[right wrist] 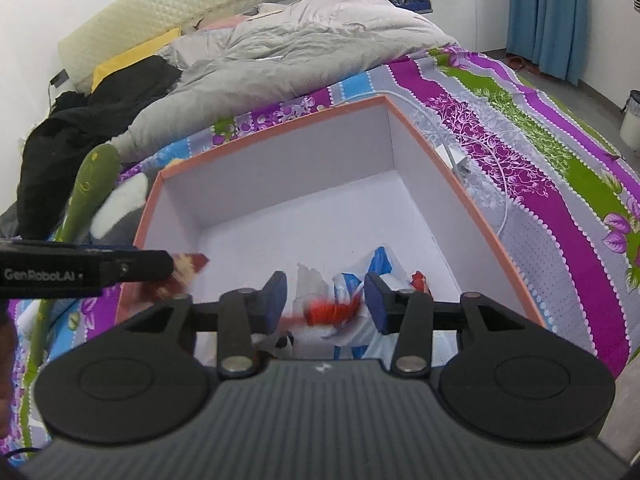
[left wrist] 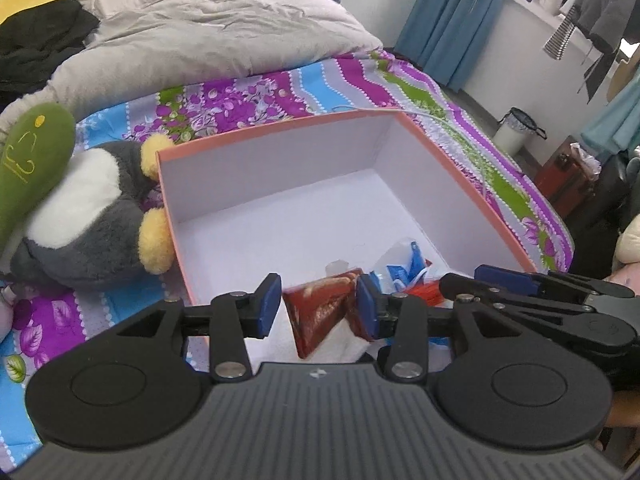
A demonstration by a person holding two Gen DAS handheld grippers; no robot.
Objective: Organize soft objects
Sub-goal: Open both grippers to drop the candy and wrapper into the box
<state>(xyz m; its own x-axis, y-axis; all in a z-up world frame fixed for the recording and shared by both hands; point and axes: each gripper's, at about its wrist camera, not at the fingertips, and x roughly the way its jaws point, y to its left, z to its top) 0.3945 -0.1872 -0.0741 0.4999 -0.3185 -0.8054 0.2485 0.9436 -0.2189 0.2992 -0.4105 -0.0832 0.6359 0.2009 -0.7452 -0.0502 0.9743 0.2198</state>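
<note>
An open box (left wrist: 460, 172) with an orange rim and white inside sits on the bedspread; it also shows in the right wrist view (right wrist: 464, 184). My left gripper (left wrist: 318, 306) is open over the box's near edge, with a red-brown packet (left wrist: 320, 320) between its fingers, touching the right pad. My right gripper (right wrist: 326, 300) is open above the box's near right corner, over blue-and-white packets (right wrist: 376, 264) and a blurred red item (right wrist: 332, 314). A grey-and-white plush penguin (left wrist: 88, 216) and a green plush (left wrist: 32, 152) lie left of the box.
A grey duvet (left wrist: 208, 28) and black clothes (left wrist: 36, 48) cover the far half of the bed. A white cable and charger (right wrist: 456, 160) lie right of the box. The bed's right edge drops to the floor, where a white bin (left wrist: 512, 132) stands.
</note>
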